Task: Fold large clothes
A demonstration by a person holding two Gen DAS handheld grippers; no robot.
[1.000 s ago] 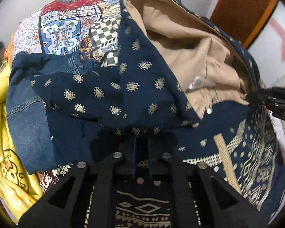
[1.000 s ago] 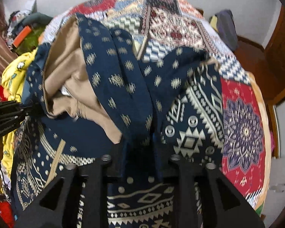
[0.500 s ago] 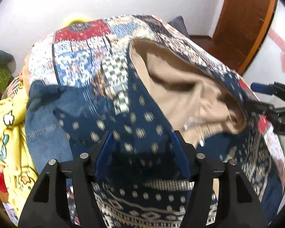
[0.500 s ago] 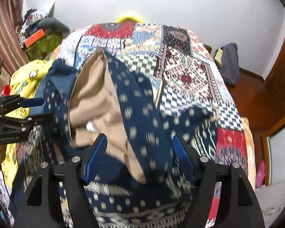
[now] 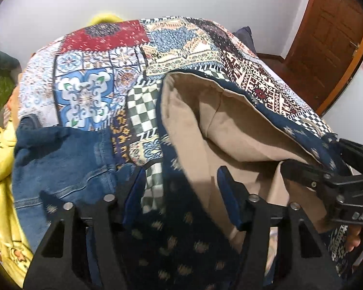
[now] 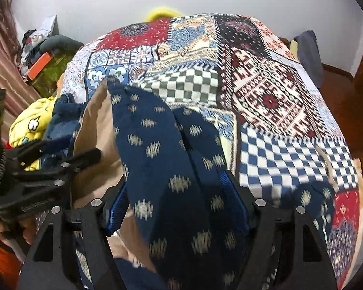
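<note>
Navy patterned garment [image 5: 181, 236], beige lining [image 5: 230, 125] exposed: bunched on patchwork bedspread [image 5: 96, 55], partly over denim item [image 5: 60, 166].
Left gripper [image 5: 181, 193]: jaws just closing slightly, still apart; navy cloth between blue pads, unpressed.
Right gripper [image 6: 176, 205]: fingers spread, navy cloth draped between, no clamp.
Yellow clothing [image 6: 31, 123] at bed edge.
</note>
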